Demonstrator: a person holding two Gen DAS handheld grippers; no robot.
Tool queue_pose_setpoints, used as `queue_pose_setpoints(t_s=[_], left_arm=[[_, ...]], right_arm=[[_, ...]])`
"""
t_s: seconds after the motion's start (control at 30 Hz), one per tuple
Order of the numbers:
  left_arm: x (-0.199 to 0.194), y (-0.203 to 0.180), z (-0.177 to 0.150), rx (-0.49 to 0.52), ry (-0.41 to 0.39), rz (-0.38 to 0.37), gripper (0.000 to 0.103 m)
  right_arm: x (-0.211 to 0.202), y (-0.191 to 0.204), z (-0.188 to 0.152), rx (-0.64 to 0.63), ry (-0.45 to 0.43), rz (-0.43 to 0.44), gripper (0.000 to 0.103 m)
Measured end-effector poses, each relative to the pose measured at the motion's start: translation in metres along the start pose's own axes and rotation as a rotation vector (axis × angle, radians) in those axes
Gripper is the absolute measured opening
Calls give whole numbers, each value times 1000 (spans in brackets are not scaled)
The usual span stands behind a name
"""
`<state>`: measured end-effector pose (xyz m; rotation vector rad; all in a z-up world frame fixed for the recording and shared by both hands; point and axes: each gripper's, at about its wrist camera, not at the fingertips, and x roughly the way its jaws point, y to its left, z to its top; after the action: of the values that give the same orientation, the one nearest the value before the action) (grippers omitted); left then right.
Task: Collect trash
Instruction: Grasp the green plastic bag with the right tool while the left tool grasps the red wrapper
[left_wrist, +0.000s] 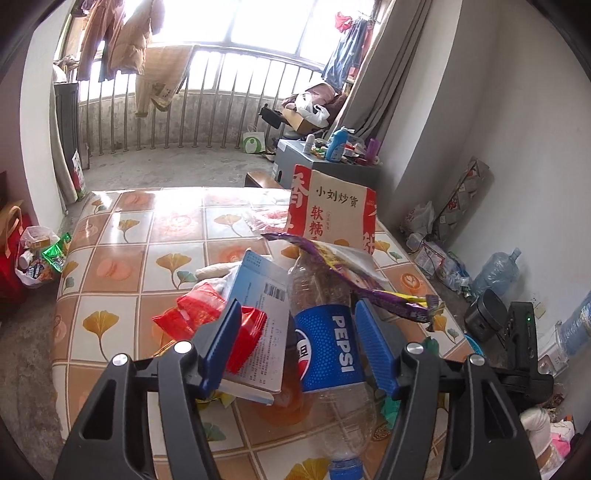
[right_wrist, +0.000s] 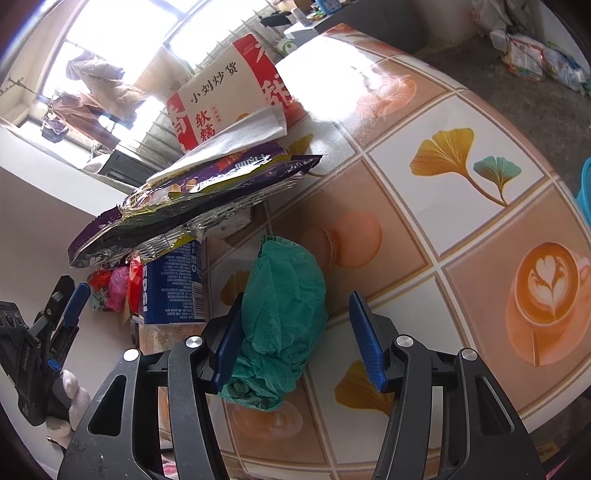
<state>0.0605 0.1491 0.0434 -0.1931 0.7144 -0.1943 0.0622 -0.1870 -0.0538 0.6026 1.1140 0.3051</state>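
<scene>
The left tongs (left_wrist: 297, 345) are spread wide around a pile of trash on the table (left_wrist: 122, 236), which is covered by a cloth printed with ginkgo leaves and coffee cups. Between the 2 blue pads lies a clear Pepsi bottle (left_wrist: 325, 347), on its side with its blue cap towards the camera; the right pad sits just beside the label, and contact cannot be made out for sure. A white and blue box (left_wrist: 262, 314) leans against the bottle's left side, also inside the gap, and a red plastic wrapper (left_wrist: 199, 314) lies against the left pad. A purple foil snack bag (left_wrist: 354, 273) is draped over the top of the bottle, and behind it stands a red and cream paper bag (left_wrist: 334, 210) with Chinese print.

The right tongs (right_wrist: 295, 339) are likewise spread, straddling a crumpled green plastic bag (right_wrist: 284, 317) that rests on the table; the left pad touches the bag, the right pad stands apart from it. To the left in the right wrist view the same bottle, foil bag and paper bag appear, with the left tongs beside them
</scene>
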Motion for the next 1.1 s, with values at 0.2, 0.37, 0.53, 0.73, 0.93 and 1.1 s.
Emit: queue_pose_setpoints(t_s=[0.2,0.37,0.53,0.73,0.93,1.1], left_arm=[[22,49,2,-178,94,86,62],[47,91,8,-370,166,56,71],[79,118,8,-504,280,-17,71],[93,135,1,-613,340,-108,71],[72,130,9,-592,278,-254,71],[68,121,14,-530,250,-239,60]], right_arm=[[8,3,4,-7,-1,-8,52],[19,13,11,-7,-5,-26,52],[21,17,12,-12,-4,-42,52],[23,20,13,-14,-8,-57,52],[26,23,14,-15,-9,-65,52],[26,23,13,-15,-12,-67,52]])
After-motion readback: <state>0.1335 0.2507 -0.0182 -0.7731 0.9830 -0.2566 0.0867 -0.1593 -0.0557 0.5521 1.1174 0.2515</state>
